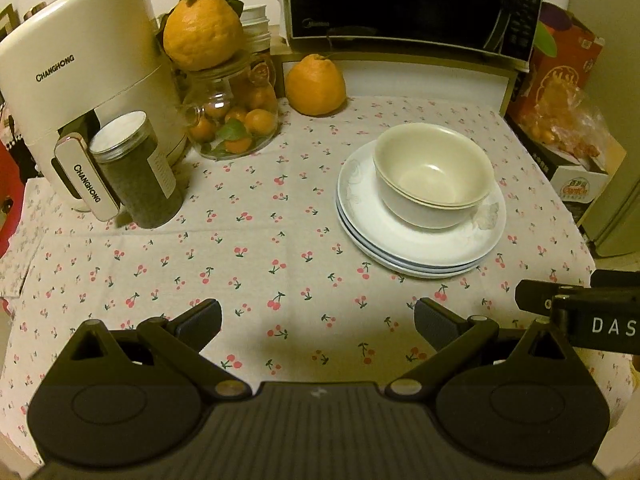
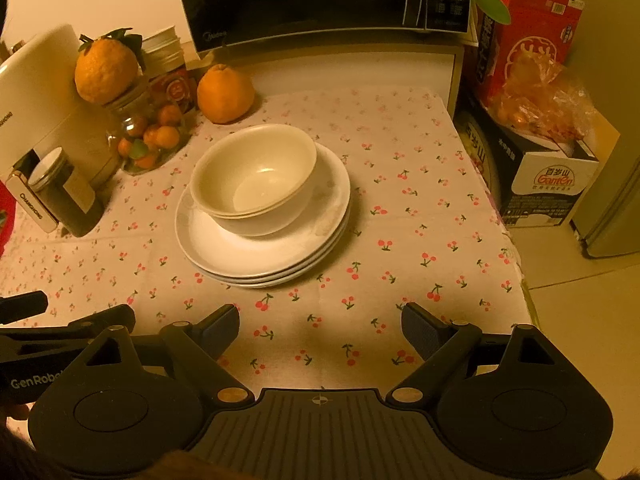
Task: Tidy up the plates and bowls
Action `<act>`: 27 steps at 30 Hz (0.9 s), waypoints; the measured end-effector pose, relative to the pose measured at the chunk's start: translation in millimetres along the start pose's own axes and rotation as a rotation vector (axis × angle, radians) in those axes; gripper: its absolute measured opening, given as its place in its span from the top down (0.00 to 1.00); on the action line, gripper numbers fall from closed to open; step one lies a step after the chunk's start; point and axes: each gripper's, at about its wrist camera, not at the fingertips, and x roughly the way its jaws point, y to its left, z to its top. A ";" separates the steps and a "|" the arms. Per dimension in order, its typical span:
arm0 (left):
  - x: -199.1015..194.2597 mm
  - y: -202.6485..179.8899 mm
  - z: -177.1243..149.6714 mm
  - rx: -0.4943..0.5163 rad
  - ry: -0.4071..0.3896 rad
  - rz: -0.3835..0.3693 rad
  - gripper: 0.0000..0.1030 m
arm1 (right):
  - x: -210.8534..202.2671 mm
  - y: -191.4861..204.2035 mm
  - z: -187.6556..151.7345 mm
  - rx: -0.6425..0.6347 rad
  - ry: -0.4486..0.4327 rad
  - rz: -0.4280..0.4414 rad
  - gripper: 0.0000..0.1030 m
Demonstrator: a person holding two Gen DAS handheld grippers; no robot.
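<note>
Nested cream bowls [image 1: 434, 174] sit on a stack of white plates [image 1: 416, 244] on the cherry-print tablecloth [image 1: 240, 264]. The same bowls [image 2: 256, 180] and plates [image 2: 264, 252] show in the right wrist view. My left gripper [image 1: 318, 318] is open and empty, hovering above the cloth in front and left of the stack. My right gripper [image 2: 320, 326] is open and empty, in front of the stack. Part of the right gripper [image 1: 580, 312] shows at the left view's right edge.
A white Changhong appliance [image 1: 80, 80], a dark jar [image 1: 136, 168], a glass jar of small oranges [image 1: 232, 120] and a large orange [image 1: 316, 86] stand at the back left. A microwave [image 1: 408, 4] is behind. Boxes [image 2: 540, 160] flank the table's right edge.
</note>
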 end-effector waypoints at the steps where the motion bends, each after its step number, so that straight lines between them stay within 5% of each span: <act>1: 0.1 -0.4 0.3 0.004 0.000 0.002 0.00 | 0.0 0.4 -0.1 -0.001 0.000 0.000 0.12; 27: 1.4 -2.0 -1.7 0.034 0.008 0.011 0.00 | 0.4 2.9 -0.6 -0.006 0.002 -0.002 0.12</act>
